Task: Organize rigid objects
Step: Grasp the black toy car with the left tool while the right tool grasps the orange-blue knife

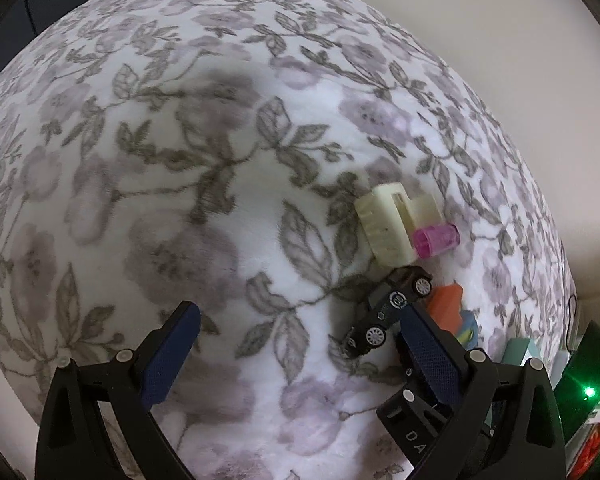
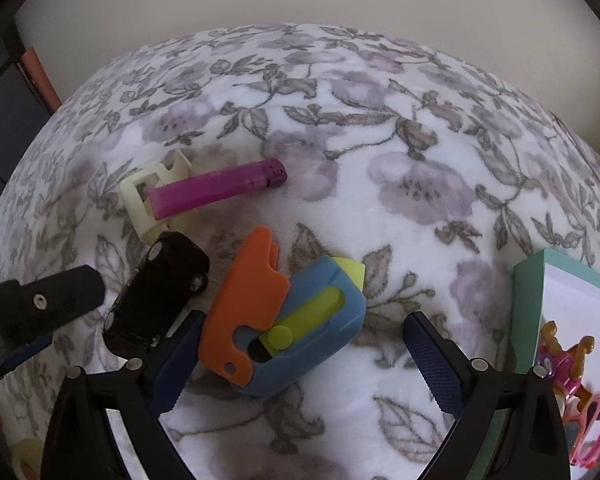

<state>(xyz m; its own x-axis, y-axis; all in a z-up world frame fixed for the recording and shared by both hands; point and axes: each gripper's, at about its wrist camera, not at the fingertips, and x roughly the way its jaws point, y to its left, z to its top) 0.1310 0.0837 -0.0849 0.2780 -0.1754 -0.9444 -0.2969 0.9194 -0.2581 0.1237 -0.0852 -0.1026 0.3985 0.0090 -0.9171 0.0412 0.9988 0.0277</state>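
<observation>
On a floral blanket (image 2: 400, 184) a cluster of small toys lies close together. An orange piece (image 2: 252, 304) rests on a blue and yellow block (image 2: 332, 320), both between the spread fingers of my right gripper (image 2: 304, 320), which is open and not clamping them. A black toy car (image 2: 160, 292) sits just left of them. Behind it, a pink lighter (image 2: 216, 188) lies across a cream plastic part (image 2: 140, 196). My left gripper (image 1: 300, 314) is open over bare blanket. Its right finger (image 1: 420, 332) is next to the black toy car (image 1: 380, 320).
A teal box (image 2: 536, 312) stands at the right edge of the blanket, holding a pink and brown figure (image 2: 568, 360) and pink glasses (image 2: 596, 436). A pale wall rises behind the blanket. The left gripper's finger (image 2: 60, 292) reaches in from the left of the right wrist view.
</observation>
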